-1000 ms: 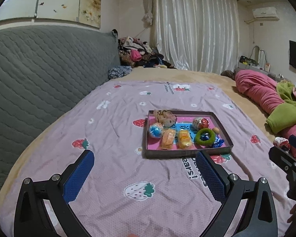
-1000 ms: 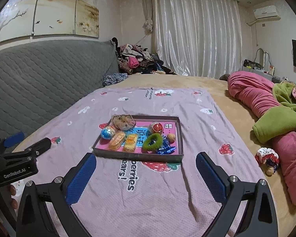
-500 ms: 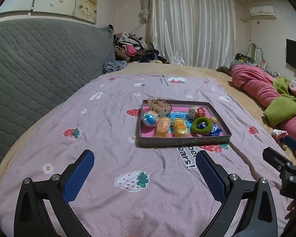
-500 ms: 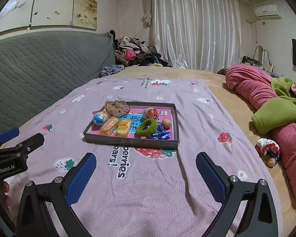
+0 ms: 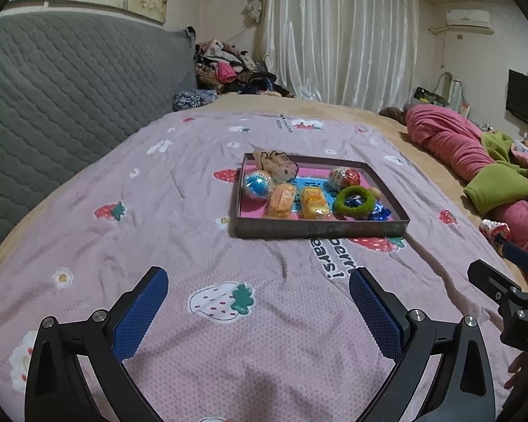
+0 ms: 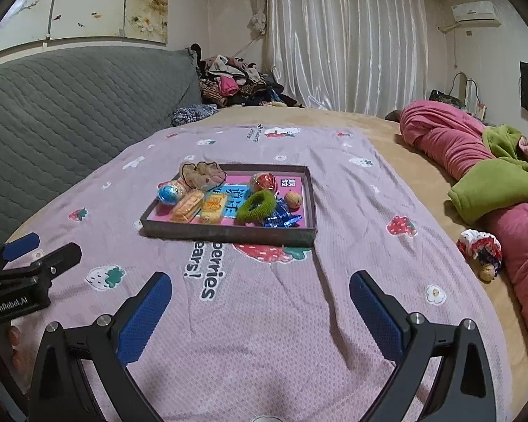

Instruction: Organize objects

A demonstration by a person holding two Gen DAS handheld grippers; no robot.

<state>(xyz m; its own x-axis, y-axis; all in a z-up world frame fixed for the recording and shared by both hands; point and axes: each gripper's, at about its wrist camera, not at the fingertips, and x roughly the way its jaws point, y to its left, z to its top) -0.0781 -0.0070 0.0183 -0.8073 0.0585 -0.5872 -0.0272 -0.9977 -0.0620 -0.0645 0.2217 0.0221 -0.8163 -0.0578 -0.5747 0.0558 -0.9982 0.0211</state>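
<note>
tray (image 6: 228,235) on the bed looks mostly filled already, just a stray toy (image 6: 480,248) by the blankets left i think. both tongs (image 5: 258,290) (image 6: 260,293) wide apart, empty.

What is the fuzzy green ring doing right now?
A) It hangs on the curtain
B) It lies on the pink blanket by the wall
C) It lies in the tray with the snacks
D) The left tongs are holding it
C: the green ring lies inside the tray beside the yellow snack packs, while both tongs hang open and empty well short of it.
</note>
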